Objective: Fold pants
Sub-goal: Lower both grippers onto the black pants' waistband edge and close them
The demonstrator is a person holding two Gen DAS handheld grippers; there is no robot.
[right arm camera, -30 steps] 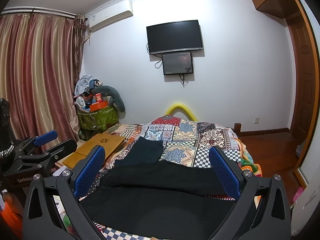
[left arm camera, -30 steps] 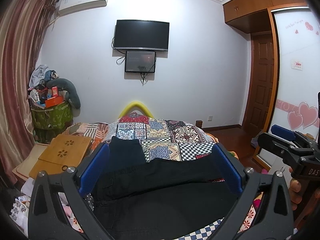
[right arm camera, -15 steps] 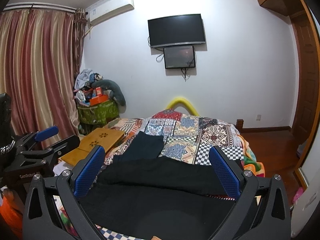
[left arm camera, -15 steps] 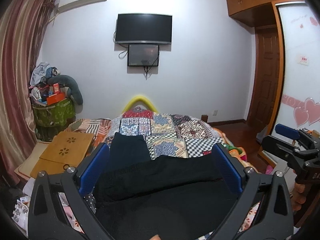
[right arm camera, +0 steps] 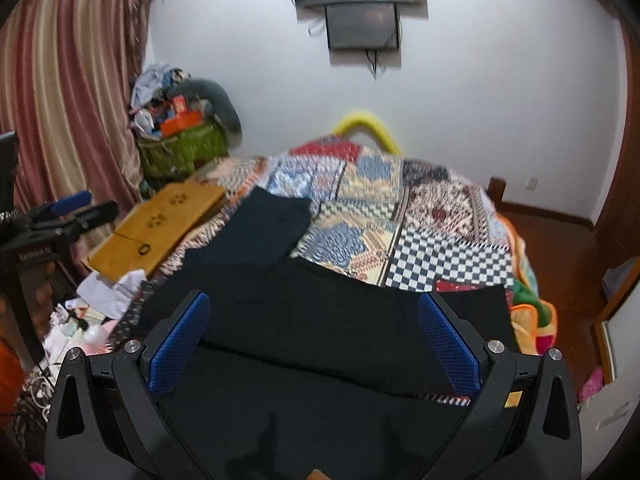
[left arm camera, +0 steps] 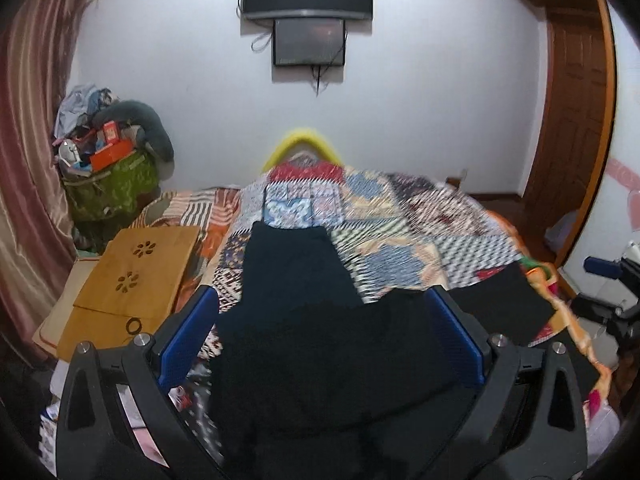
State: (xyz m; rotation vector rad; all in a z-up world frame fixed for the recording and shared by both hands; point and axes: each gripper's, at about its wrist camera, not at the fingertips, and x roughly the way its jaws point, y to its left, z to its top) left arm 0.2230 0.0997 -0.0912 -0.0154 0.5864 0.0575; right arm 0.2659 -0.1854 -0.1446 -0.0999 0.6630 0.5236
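Black pants (left arm camera: 320,344) (right arm camera: 320,320) lie spread on the patchwork quilt (left arm camera: 400,220) (right arm camera: 440,216) at the near end of the bed. One leg runs away from me toward the far end, the other stretches to the right. My left gripper (left arm camera: 322,336) hovers open above the pants' middle, nothing between its blue pads. My right gripper (right arm camera: 314,340) is also open, over the right-hand leg. The other gripper shows at each view's edge: the right one (left arm camera: 608,280) and the left one (right arm camera: 60,216).
A wooden lap desk (left arm camera: 128,276) (right arm camera: 160,224) sits at the bed's left side. A green basket (left arm camera: 108,184) piled with clutter stands by the striped curtain (right arm camera: 60,100). Papers and small items (right arm camera: 92,312) litter the near left. A wooden door (left arm camera: 572,120) is on the right.
Both grippers have tilted down and moved forward over the bed, so the pants now fill more of each view. Both stay open.
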